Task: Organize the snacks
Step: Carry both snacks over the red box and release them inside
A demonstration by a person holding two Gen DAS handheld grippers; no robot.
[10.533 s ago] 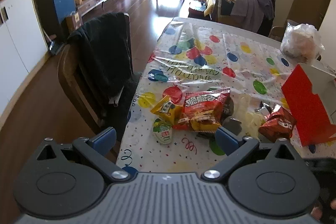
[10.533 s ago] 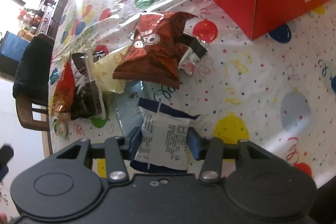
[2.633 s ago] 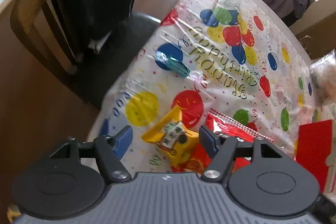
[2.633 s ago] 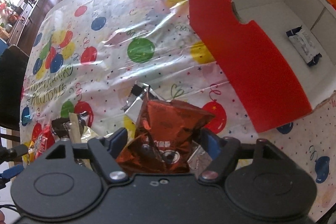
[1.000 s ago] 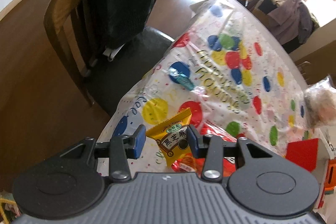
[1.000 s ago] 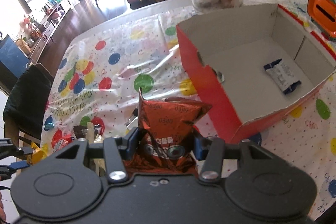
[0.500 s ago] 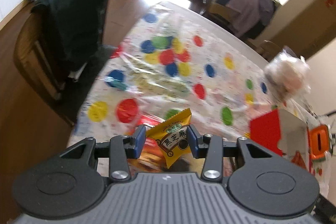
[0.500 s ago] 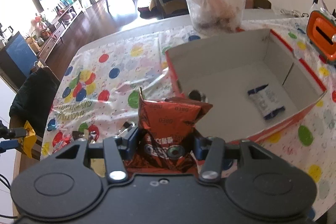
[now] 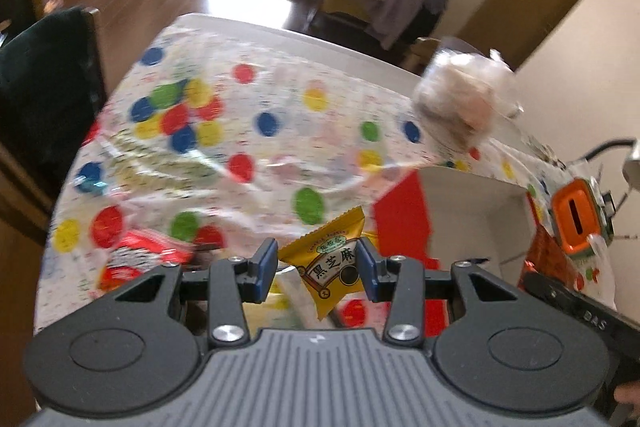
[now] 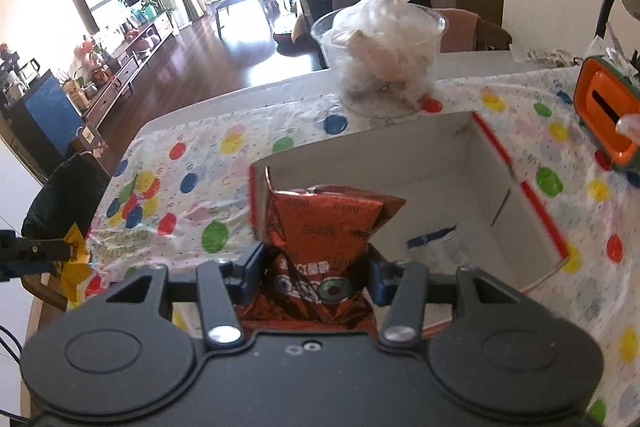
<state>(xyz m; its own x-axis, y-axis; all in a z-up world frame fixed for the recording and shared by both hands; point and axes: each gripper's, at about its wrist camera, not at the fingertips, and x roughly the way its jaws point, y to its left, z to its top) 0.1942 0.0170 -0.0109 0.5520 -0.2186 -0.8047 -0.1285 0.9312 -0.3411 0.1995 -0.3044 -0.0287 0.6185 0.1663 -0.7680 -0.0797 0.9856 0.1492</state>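
Carrying both snacks off the table now, the left gripper (image 9: 316, 269) is clamping the small yellow foil sachet (image 9: 332, 261) while the right gripper (image 10: 314, 273) is pinching the crinkly red-brown Oreo bag (image 10: 324, 227) above the open red cardboard box (image 10: 520, 187), so dropping them in looks next.

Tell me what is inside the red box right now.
In the red box, one white packet with blue ends lies on the floor. The red Oreo bag in the right gripper hides the near left corner.
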